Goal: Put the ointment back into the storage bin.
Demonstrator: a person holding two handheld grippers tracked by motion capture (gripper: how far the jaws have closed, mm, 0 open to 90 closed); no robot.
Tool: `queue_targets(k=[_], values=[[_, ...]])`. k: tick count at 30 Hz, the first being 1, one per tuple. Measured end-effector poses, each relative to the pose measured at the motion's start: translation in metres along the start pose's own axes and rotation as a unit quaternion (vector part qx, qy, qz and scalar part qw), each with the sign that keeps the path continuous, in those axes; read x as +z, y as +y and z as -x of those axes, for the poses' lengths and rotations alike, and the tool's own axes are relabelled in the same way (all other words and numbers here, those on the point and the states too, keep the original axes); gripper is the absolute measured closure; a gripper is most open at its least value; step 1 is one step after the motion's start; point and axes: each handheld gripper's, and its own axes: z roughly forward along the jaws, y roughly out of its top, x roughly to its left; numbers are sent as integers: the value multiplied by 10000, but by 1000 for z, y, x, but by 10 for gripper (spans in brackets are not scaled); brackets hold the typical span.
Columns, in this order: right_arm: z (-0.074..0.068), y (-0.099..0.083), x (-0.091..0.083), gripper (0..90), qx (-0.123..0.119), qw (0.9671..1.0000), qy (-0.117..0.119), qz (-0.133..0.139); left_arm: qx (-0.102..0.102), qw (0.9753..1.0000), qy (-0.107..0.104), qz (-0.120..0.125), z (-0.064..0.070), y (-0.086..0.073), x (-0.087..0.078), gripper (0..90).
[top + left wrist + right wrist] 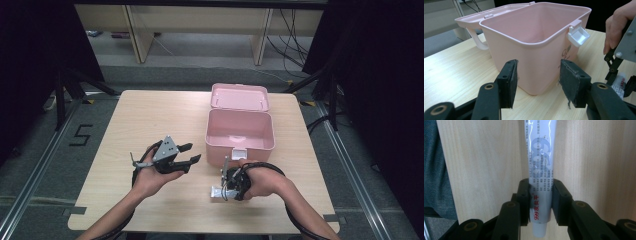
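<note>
White tube [540, 170], cap end cut off, clenched in right gripper [540, 202]; left gripper [537, 82] jaws released beside the box [536, 47].

Left gripper [191, 153]: black linked jaws with brass-ringed pivot holes, dark fabric pads [571, 82] frayed at the edges, and a grey three-cornered plate behind the fingers. Right gripper [540, 195]: matching black jaws and brass rings. Black cables loop behind both hands; forearms bare.

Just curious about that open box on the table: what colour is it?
The box is pale pink with a white latch, clearest in the left gripper view.
</note>
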Motion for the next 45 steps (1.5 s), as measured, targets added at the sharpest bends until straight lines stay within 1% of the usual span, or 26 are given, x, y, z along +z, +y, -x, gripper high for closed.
queue_targets(k=[2, 4, 5, 10, 12, 13, 14, 15, 16, 18, 19, 21, 22, 25, 28, 29, 30, 31, 33, 36, 37, 38, 41, 43, 44, 45], values=[[4, -1, 2, 720, -277, 9995, 15, 154, -3, 10000, -4, 1, 0, 0, 0, 487], [1, -2, 0, 720, -51, 9999, 18, 96, -5, 10000, -3, 3, 0, 0, 0, 487], [-1, -2, -2, 720, 139, 9999, 71, -31, -5, 10000, -2, 5, 0, 0, 0, 487], [3, -4, -4, 720, -175, 9996, 54, 192, -3, 10000, 0, 4, 0, 0, 0, 486], [2, -5, -8, 720, -94, 9997, 28, 201, -5, 10000, -2, 2, 0, 0, 0, 486], [0, -6, -11, 720, 92, 9999, 70, 72, 23, 10000, -10, 1, 0, 0, 0, 486], [0, -7, -13, 720, 151, 9998, 89, 66, 18, 10000, -10, 3, 0, 0, 1, 486], [4, -8, -13, 720, -84, 9997, 58, 224, -15, 10000, -2, 4, 0, -1, 0, 487], [1, -8, -16, 720, 130, 9998, 88, 90, -11, 10000, -2, 4, 0, -1, 0, 486], [3, -10, -18, 720, -3, 9998, 79, 208, -16, 10000, -2, 3, 0, -1, 0, 486], [1, -11, -21, 720, 126, 9998, 90, 125, -17, 10000, -5, 1, 0, -1, 0, 486], [4, -12, -23, 720, -39, 9997, 98, 216, -23, 10000, -2, 1, 0, -1, 1, 487], [3, -13, -25, 720, 71, 9997, 114, 182, -20, 10000, -2, -3, 0, -1, 1, 486], [3, -15, -31, 720, 108, 9997, 114, 191, -17, 10000, 3, -7, 0, -1, 1, 486], [8, -17, -35, 720, -161, 9993, 42, 327, -7, 10000, 3, -20, -1, -1, 0, 486], [6, -19, -38, 720, 33, 9996, 56, 288, -6, 10000, 4, -21, -1, -1, 0, 486], [6, -19, -41, 720, 101, 9996, 64, 259, -2, 10000, 5, -22, -1, -1, 0, 486], [8, -19, -42, 720, -61, 9994, 27, 346, -5, 10000, 4, -23, -1, -1, 0, 486], [7, -21, -48, 720, 83, 9994, -7, 329, 29, 10000, -6, -31, -1, -1, 0, 486], [9, -23, -50, 720, -33, 9992, -27, 408, -6, 10000, -36, 2, -1, -2, 1, 486], [9, -24, -53, 720, 23, 9993, -21, 378, -8, 10000, -35, -2, -1, -2, 1, 486], [11, -24, -54, 720, -77, 9992, -36, 402, -6, 10000, -35, -4, -1, -2, 1, 486], [12, -27, -57, 720, 8, 9992, -44, 404, -2, 10000, -17, -12, -1, -2, 1, 485], [14, -28, -59, 720, -62, 9990, -80, 446, -13, 10000, 8, -36, -1, -2, 0, 486], [13, -27, -60, 720, 35, 9992, -67, 391, 23, 10000, -3, -46, -1, -1, 0, 486], [13, -28, -62, 720, 22, 9993, -57, 365, -12, 10000, -33, -6, -1, -2, 1, 485]])
